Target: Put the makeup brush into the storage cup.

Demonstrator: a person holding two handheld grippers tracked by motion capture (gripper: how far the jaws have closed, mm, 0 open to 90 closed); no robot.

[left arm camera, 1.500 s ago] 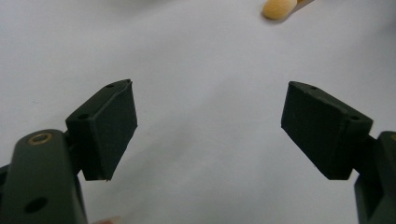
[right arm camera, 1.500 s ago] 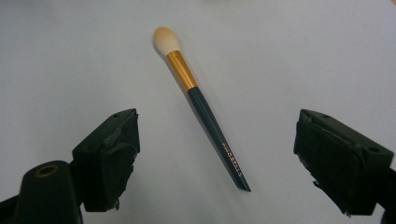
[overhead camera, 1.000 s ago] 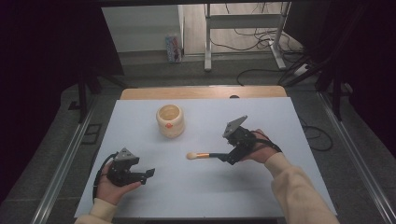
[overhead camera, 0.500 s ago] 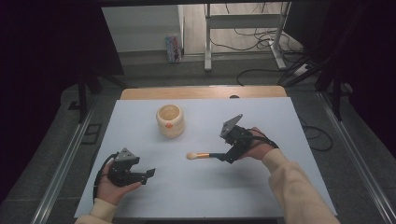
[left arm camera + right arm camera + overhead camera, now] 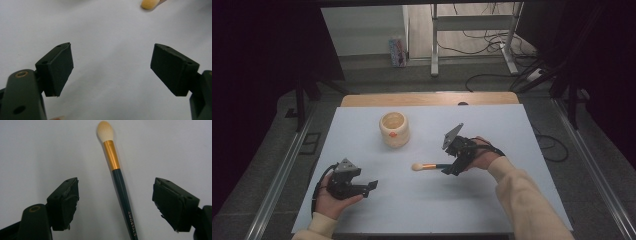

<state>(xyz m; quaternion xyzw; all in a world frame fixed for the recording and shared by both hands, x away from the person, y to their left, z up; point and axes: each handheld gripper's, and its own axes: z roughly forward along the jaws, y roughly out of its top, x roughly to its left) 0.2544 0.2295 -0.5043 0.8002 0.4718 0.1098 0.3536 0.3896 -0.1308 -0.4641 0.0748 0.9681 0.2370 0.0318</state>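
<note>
A makeup brush (image 5: 428, 165) with a pale tuft, gold ferrule and dark handle lies flat on the white table (image 5: 427, 205), tuft pointing left. My right gripper (image 5: 451, 167) stands open over its handle end; in the right gripper view the brush (image 5: 117, 172) lies between the spread jaws, touching neither. A cream ceramic cup (image 5: 394, 128) with an orange mark stands upright behind and left of the brush. My left gripper (image 5: 371, 186) rests open low on the table at the front left, nothing between its jaws. The brush tuft (image 5: 149, 3) shows at the top edge of the left gripper view.
A wooden strip (image 5: 427, 99) borders the table's far edge. Metal rails (image 5: 279, 177) run along both sides. Beyond the table are desk legs (image 5: 433, 45), floor cables (image 5: 492, 35) and a small carton (image 5: 397, 51).
My right gripper has shifted slightly along the brush handle. The left gripper, brush and cup have stayed put.
</note>
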